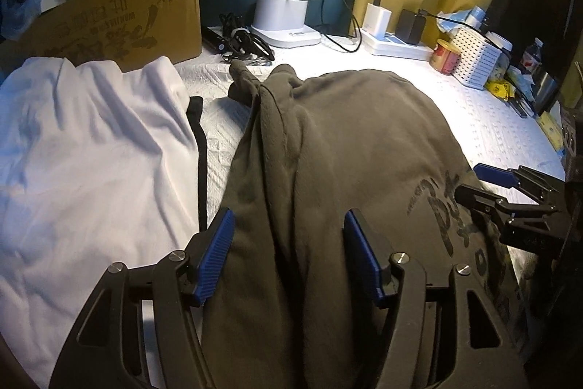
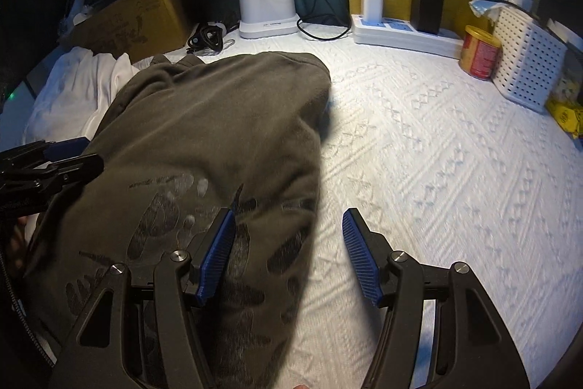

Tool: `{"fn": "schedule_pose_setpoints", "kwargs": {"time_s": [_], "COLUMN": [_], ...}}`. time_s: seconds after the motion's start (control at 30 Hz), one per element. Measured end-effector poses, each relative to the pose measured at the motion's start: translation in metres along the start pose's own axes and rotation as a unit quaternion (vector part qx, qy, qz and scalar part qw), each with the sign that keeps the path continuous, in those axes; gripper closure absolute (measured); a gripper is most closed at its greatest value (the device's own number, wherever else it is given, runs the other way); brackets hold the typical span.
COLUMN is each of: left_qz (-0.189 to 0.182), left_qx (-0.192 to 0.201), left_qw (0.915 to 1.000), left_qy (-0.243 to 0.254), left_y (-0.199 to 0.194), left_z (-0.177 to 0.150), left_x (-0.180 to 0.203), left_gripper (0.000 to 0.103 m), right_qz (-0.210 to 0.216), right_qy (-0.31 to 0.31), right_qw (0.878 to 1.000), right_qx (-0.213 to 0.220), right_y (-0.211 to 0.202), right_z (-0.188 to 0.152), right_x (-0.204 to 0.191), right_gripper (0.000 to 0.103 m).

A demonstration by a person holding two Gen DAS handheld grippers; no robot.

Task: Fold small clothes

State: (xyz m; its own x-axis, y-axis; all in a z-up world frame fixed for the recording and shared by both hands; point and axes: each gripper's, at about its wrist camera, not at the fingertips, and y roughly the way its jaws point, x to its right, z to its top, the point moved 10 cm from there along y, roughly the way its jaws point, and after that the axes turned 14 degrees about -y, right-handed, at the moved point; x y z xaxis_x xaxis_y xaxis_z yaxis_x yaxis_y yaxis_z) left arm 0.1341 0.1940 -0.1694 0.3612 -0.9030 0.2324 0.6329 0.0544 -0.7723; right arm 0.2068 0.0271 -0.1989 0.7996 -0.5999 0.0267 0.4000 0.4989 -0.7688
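A dark olive garment (image 1: 349,148) with a dark print lies in a long heap on the white textured cloth (image 1: 484,130); it also shows in the right wrist view (image 2: 218,133). My left gripper (image 1: 288,243) is open, its blue pads straddling the garment's near left part. My right gripper (image 2: 288,243) is open over the garment's right edge, left pad above the fabric, right pad above bare cloth (image 2: 437,152). The right gripper also shows at the right of the left wrist view (image 1: 484,185). A white garment (image 1: 83,148) lies to the left.
A cardboard box (image 1: 120,20) stands at the back left. A white lamp base (image 1: 282,20), a power strip with chargers (image 1: 397,42), a red-yellow can (image 1: 446,55) and a white perforated basket (image 1: 473,59) line the back edge. Black cables (image 1: 244,42) lie by the lamp.
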Motion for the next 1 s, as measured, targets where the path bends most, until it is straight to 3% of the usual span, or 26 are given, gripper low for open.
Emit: {"fn": "schedule_pose_setpoints", "kwargs": {"time_s": [0.2, 0.67, 1.0], "left_qz": [-0.01, 0.012, 0.004], "left_qx": [0.006, 0.009, 0.03], "left_qw": [0.9999, 0.9998, 0.9995], "left_qy": [-0.001, -0.011, -0.002], "left_y": [-0.011, -0.024, -0.048], "left_z": [-0.009, -0.033, -0.043], "left_x": [0.003, -0.01, 0.006], "left_gripper": [0.04, 0.04, 0.04], "right_qz": [0.002, -0.009, -0.012], "right_qy": [0.002, -0.008, 0.004], "right_qw": [1.0, 1.0, 1.0], "right_qx": [0.004, -0.005, -0.001], "right_y": [-0.013, -0.032, -0.053], "right_z": [-0.011, -0.044, -0.067], "right_x": [-0.007, -0.017, -0.013], "right_gripper": [0.038, 0.038, 0.038]}}
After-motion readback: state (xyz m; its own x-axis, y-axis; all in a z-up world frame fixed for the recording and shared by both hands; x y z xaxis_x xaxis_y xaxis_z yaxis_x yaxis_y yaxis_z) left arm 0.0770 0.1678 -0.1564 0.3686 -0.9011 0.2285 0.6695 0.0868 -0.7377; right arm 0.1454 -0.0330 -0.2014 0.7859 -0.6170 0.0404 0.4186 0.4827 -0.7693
